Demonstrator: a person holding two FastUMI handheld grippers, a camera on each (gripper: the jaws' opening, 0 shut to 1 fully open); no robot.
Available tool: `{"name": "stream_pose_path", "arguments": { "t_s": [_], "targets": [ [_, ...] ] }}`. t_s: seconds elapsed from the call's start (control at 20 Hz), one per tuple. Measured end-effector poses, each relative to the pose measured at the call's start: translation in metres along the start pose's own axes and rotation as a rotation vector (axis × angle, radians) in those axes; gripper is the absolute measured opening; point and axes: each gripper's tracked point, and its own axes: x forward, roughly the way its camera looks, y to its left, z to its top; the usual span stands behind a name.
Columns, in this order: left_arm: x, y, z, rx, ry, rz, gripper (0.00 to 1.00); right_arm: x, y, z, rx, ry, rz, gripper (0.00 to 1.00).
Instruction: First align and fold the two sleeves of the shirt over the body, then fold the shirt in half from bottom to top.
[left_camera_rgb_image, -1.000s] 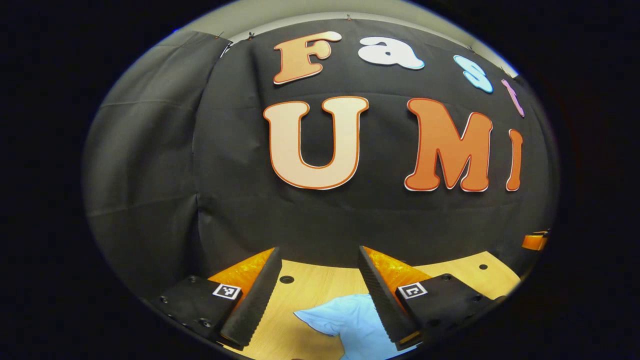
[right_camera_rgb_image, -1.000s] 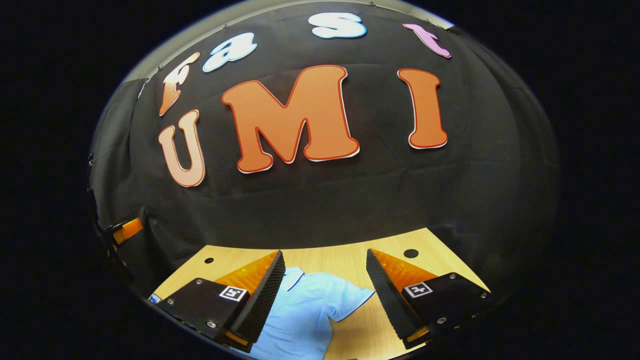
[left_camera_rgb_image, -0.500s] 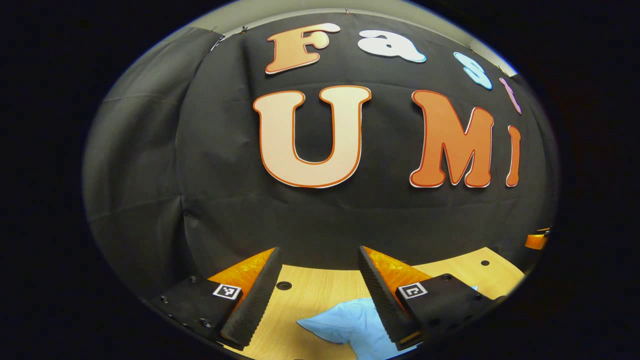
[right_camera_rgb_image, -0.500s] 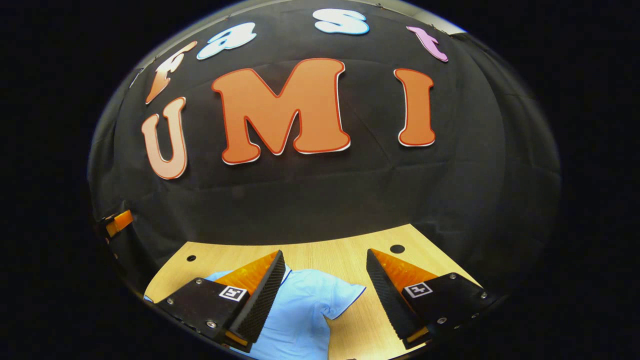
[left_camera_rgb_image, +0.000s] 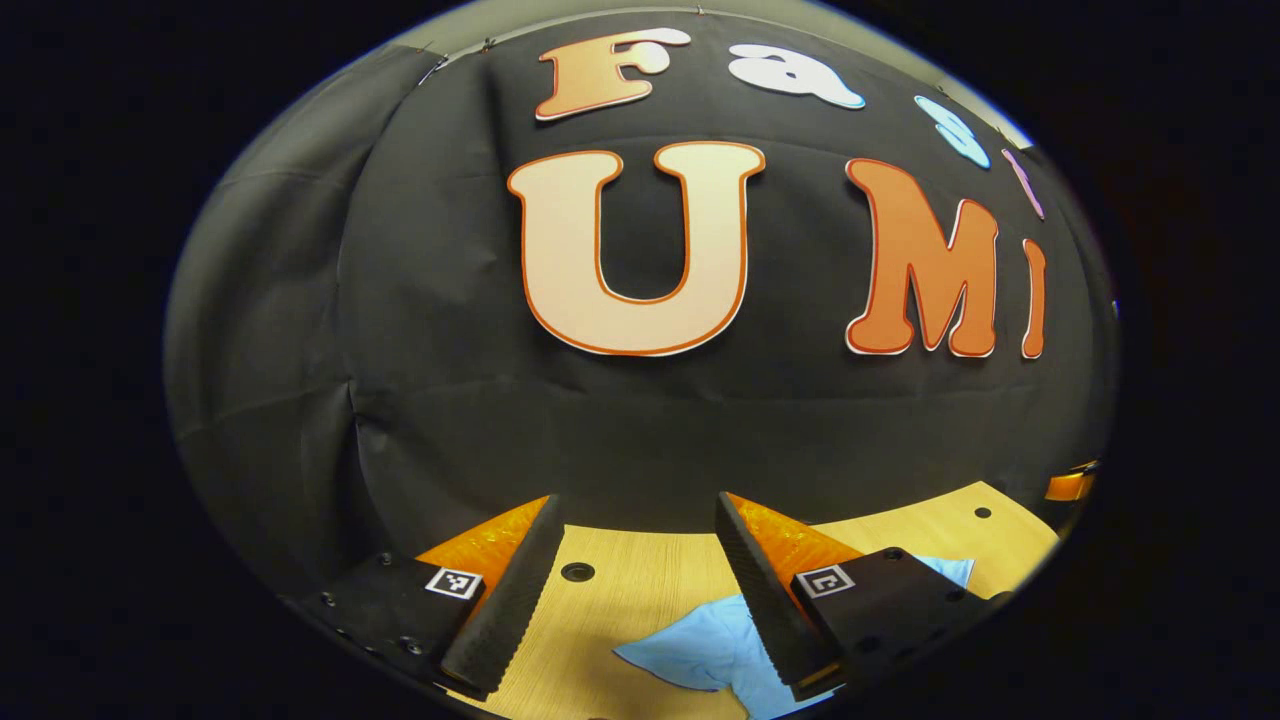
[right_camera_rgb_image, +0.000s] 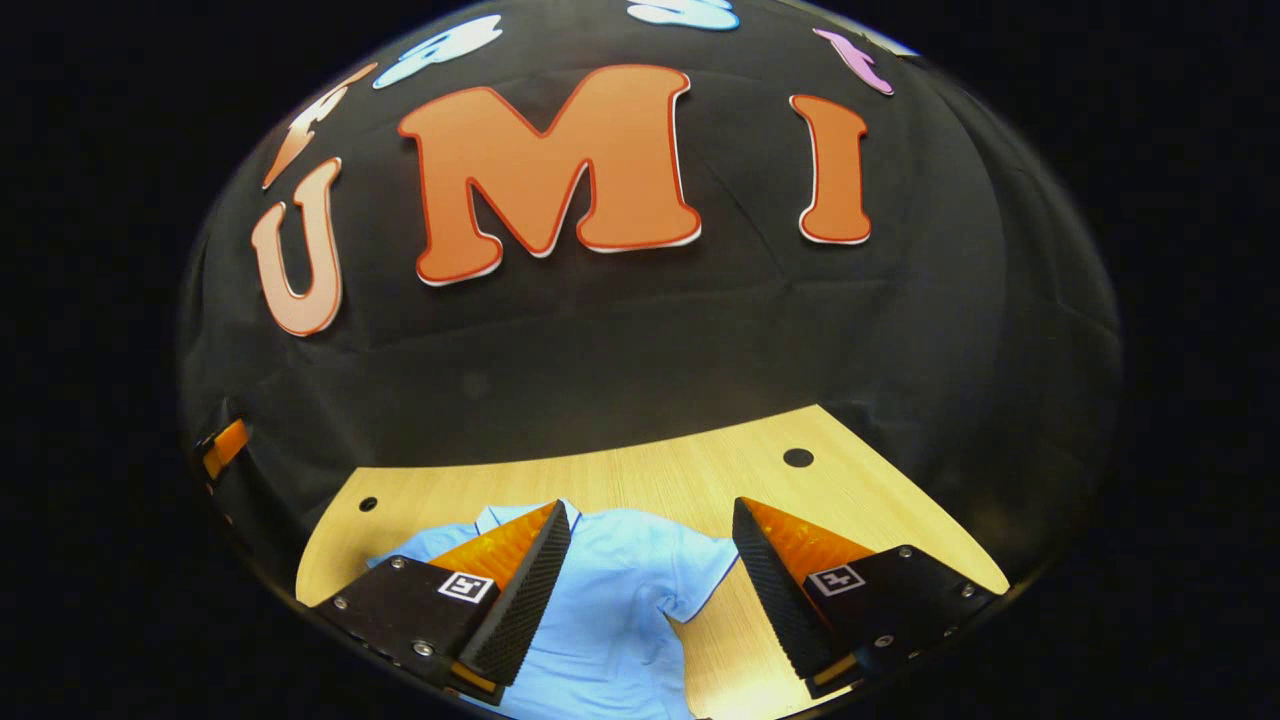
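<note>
Light-blue short-sleeved shirt (right_camera_rgb_image: 610, 610) flat on pale wooden tabletop (right_camera_rgb_image: 650, 475); left tongs (left_camera_rgb_image: 635, 590) and right tongs (right_camera_rgb_image: 650, 590) released, hovering above it.

At the bottom of the left gripper view, the left gripper (left_camera_rgb_image: 632, 585) is seen with its 2 fingers spread wide apart and nothing held between them. A wooden table (left_camera_rgb_image: 620, 590) is seen below and between the fingers, with a dark round hole (left_camera_rgb_image: 577, 572) just beside the left finger and another hole (left_camera_rgb_image: 983, 512) at the lower right of the frame. A light blue shirt (left_camera_rgb_image: 700, 650) lies flat on the table at the bottom centre, partly hidden behind the right finger; a further piece of it is seen right of that finger. The other gripper (left_camera_rgb_image: 1070, 485) is glimpsed at the far right edge.
</note>
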Motion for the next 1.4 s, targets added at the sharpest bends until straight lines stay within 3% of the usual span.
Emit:
{"name": "stream_pose_path", "arguments": {
  "t_s": [0.4,0.6,0.9,1.4],
  "targets": [
    [0.016,0.019,-0.031,-0.040,0.070,0.017,0.98,0.086,-0.043,-0.088,0.016,0.378,-0.165,0.99],
    [0.021,0.025,-0.042,-0.053,0.103,0.023,0.98,0.123,-0.062,-0.128,0.038,0.515,-0.224,0.99],
    [0.027,0.035,-0.057,-0.048,0.141,0.047,0.98,0.152,-0.067,-0.166,0.111,0.641,-0.228,0.99],
    [0.034,0.040,-0.073,-0.064,0.182,0.071,0.98,0.164,-0.067,-0.201,0.057,0.726,-0.261,0.99]
  ]
}}
